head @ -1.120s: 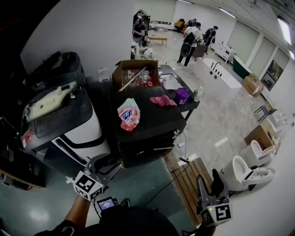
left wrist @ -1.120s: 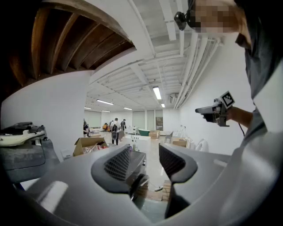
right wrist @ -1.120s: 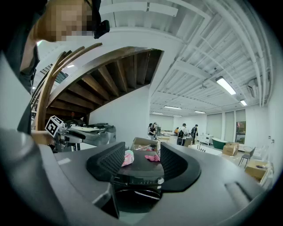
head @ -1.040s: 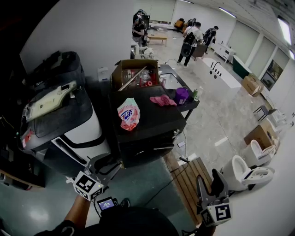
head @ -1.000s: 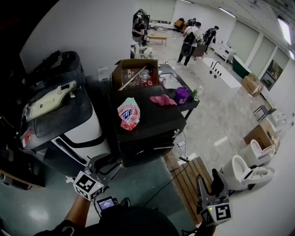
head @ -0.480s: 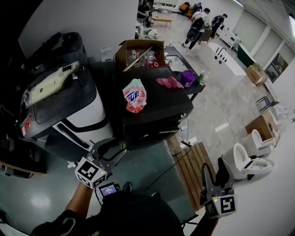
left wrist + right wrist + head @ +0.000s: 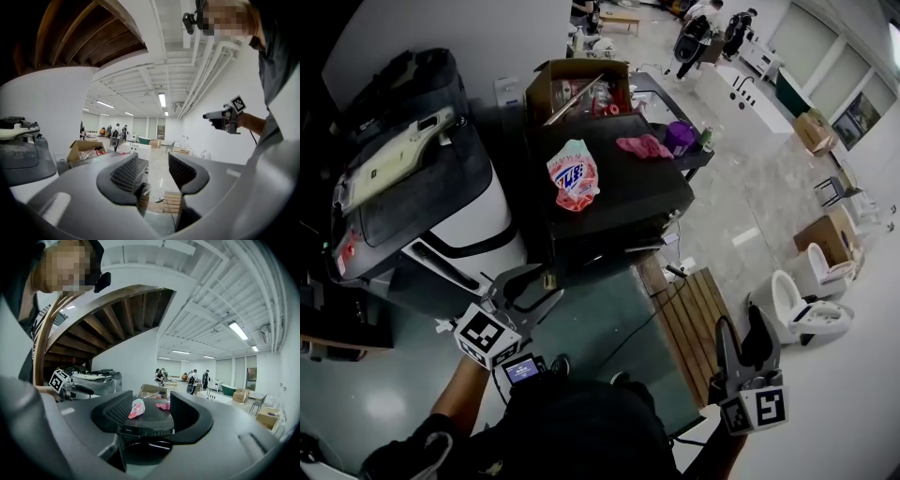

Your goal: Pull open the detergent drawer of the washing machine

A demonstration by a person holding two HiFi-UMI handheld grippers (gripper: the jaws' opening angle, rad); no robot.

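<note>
On the showroom floor [image 7: 600,323] stands the black washing machine [image 7: 628,192]; left tongs [image 7: 539,284] and right tongs [image 7: 741,323] gape apart, empty.

I see the washer [image 7: 609,202] in the middle, with a second machine [image 7: 422,206] just left of it. On the washer's top, a bag [image 7: 572,176] lies toward the left edge and a cloth [image 7: 644,145] toward the back right. A box [image 7: 577,84] is at the back edge. A pallet [image 7: 689,323] lies on the floor, front right.

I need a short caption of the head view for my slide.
Left gripper and right gripper, both open and empty, held before the dark washing machine with a pink bag on top.
</note>
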